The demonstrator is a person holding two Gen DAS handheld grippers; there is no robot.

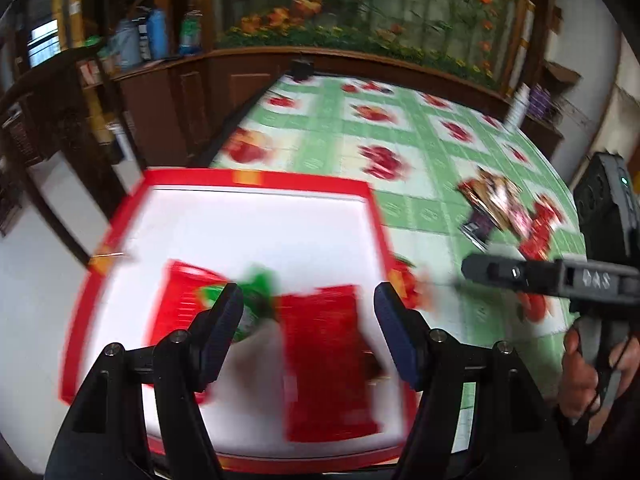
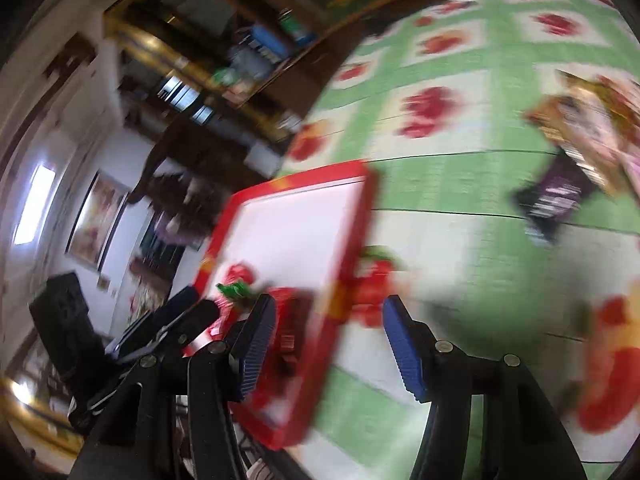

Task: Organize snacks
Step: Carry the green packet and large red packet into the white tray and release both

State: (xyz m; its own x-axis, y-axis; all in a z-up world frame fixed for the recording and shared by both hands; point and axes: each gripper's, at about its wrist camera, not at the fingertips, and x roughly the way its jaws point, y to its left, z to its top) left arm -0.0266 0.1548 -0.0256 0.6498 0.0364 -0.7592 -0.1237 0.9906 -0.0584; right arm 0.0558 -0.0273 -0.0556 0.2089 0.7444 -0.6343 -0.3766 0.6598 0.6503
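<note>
Left gripper [image 1: 308, 300] hangs over the red-rimmed white tray [image 1: 256, 178], jaws wide with nothing between them; right gripper [image 2: 328, 312] likewise gapes empty at the tray's right rim. Three packets lie in the tray: two red [image 1: 326, 360] [image 1: 180, 300] and one green-topped [image 1: 260, 292], the nearer red one lengthwise away from the viewer. A blurred heap of packets [image 1: 504, 208] sits well apart on the green fruit-print tablecloth [image 1: 320, 136], nothing obstructing between.

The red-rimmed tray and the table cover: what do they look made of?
Red-rimmed tray: probably smooth plastic, given its even white floor and solid red border. Table cover: likely printed vinyl or oilcloth; it lies flat with a slight sheen, though blur leaves this uncertain.
</note>
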